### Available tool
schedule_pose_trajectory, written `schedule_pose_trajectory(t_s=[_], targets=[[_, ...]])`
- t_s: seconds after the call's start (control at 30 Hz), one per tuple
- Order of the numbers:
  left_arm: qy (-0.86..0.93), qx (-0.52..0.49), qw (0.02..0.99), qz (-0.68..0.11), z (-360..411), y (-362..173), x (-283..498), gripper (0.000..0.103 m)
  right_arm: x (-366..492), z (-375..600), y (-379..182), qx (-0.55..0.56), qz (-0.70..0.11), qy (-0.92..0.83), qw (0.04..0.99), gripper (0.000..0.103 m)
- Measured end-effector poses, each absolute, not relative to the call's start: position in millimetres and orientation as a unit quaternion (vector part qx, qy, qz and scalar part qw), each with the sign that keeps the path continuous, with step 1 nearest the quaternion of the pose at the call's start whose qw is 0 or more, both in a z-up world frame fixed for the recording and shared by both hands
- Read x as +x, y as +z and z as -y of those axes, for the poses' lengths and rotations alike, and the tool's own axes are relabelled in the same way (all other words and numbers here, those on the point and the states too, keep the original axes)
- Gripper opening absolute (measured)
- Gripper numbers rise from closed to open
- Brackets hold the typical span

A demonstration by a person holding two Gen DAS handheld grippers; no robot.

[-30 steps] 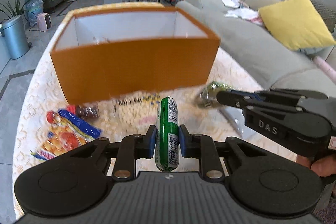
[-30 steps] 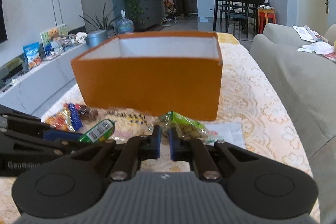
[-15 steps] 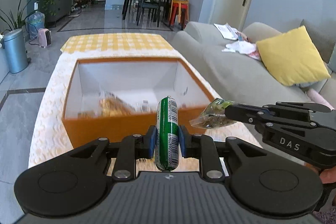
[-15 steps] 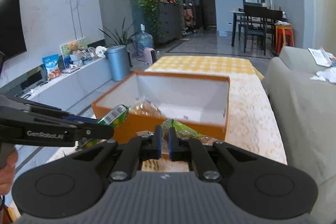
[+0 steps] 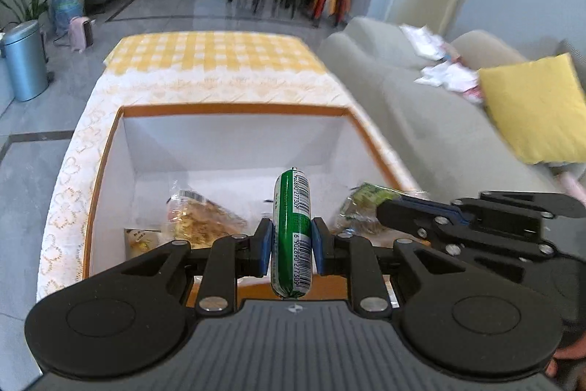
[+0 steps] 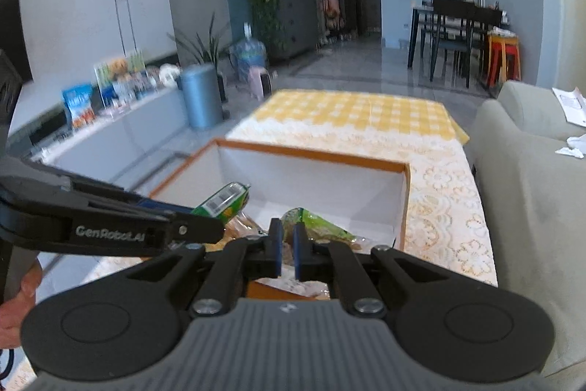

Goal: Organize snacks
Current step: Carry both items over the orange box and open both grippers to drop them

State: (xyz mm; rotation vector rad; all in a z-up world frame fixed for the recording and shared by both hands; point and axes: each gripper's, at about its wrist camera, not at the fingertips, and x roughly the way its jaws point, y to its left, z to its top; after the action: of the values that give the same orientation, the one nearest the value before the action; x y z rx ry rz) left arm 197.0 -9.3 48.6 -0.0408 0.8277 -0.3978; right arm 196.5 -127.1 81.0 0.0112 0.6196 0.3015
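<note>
We've got both grippers over the box point(image 5: 234, 149) on the bench point(image 5: 205, 61). Left gripper point(image 5: 291, 242): fingers clamped on the green tube point(image 5: 293, 229), tube pointing forward over the box's near edge. Right gripper point(image 6: 287, 253): fingers pinched on the green bag point(image 6: 318, 226), bag hanging over the box's near right corner. Two clear packets point(image 5: 197, 218) lie on the box floor, left side.
</note>
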Motion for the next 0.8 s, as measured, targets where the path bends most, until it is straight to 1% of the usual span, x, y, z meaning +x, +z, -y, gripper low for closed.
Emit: schedule_pose_trajectory(t_s=[0.2,0.43,0.63,0.8], targets=[[-0.186,-0.009,0.879,-0.438,21,20,224,0.025,225,121,57,-0.002,-0.347,0.148,0.926,0.002],[-0.168,0.013,0.874,-0.456,28,7,235,0.022,236,118,48,-0.026,-0.365,0.132,0.921,0.002],[-0.166,0.013,0.873,-0.459,28,6,237,0.022,242,114,46,-0.04,-0.377,0.129,0.916,0.003],[-0.171,0.007,0.878,-0.447,28,14,235,0.023,240,112,45,-0.042,-0.382,0.128,0.914,0.008]])
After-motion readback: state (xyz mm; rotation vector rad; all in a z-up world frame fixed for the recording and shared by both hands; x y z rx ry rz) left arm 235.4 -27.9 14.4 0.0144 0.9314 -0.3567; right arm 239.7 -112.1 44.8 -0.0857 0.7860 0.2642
